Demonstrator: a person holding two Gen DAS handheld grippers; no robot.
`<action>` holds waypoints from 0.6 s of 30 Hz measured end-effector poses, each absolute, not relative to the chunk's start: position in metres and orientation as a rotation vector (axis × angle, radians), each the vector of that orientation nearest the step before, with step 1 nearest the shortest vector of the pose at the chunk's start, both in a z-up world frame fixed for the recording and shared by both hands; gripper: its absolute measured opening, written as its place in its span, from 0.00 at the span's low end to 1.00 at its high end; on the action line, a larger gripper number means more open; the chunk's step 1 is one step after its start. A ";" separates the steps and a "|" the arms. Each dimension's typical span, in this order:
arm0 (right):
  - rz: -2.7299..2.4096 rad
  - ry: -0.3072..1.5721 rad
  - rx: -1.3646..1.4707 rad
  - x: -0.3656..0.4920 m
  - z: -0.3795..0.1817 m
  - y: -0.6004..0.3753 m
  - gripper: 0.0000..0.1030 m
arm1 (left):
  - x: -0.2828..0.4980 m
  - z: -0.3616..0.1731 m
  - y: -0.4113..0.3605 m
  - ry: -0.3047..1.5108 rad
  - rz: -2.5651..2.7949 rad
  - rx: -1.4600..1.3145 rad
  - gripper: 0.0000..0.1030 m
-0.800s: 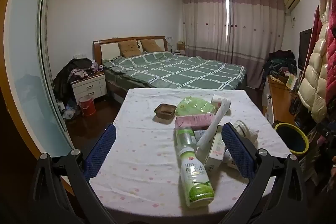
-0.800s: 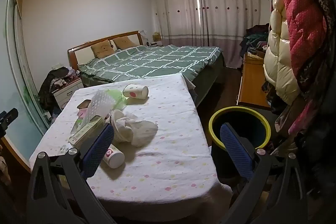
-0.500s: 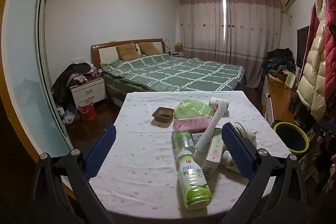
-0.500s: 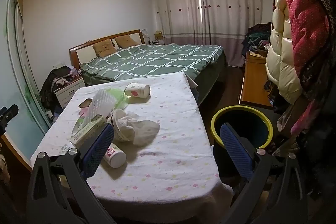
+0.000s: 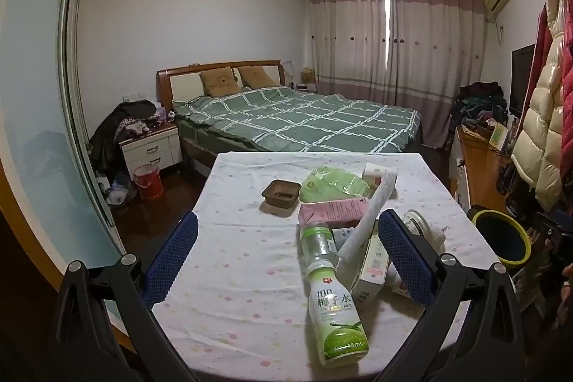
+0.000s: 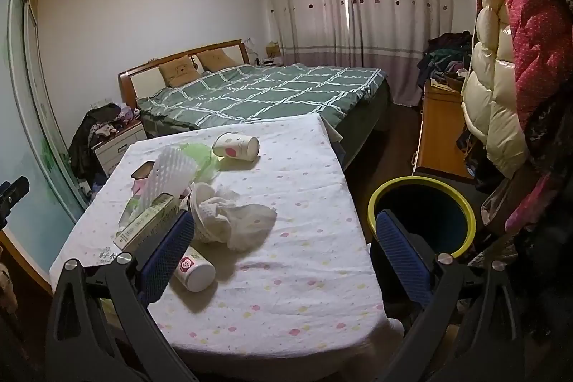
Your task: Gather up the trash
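Note:
A table (image 5: pixel 232 274) with a dotted white cloth holds a trash pile. In the left wrist view I see a green coconut-water bottle (image 5: pixel 335 317), a clear bottle (image 5: pixel 317 246), a pink carton (image 5: pixel 333 212), a brown tray (image 5: pixel 281 193) and a green bag (image 5: pixel 331 183). In the right wrist view lie a white cup (image 6: pixel 193 271), a second cup (image 6: pixel 236 146), crumpled tissue (image 6: pixel 236 221) and a box (image 6: pixel 147 228). A yellow-rimmed bin (image 6: pixel 422 215) stands right of the table. My left gripper (image 5: pixel 286 256) and right gripper (image 6: pixel 283 253) are open and empty above the near edge.
A bed (image 5: pixel 297 120) with a green checked cover lies beyond the table. A nightstand (image 5: pixel 150 149) and red bucket (image 5: pixel 148 181) stand at left. A wooden cabinet (image 6: pixel 438 135) and hanging coats (image 6: pixel 501 77) line the right side.
Both cameras have pulled back and risen slightly, so the table and trash look a little farther off. Nothing on the table has moved.

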State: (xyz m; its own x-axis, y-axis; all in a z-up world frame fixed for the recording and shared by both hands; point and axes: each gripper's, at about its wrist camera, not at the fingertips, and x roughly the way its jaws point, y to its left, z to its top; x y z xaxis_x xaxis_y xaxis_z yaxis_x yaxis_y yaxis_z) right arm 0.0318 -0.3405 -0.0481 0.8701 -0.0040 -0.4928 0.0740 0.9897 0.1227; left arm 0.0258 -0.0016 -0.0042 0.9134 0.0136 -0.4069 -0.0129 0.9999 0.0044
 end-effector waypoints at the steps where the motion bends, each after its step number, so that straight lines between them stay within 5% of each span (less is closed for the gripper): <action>1: -0.039 0.515 0.140 0.032 -0.048 -0.341 0.94 | 0.026 -0.005 -0.001 0.419 0.014 0.000 0.96; 18: -0.047 0.530 0.154 0.043 -0.051 -0.350 0.94 | 0.038 -0.005 -0.014 0.422 -0.006 0.029 0.96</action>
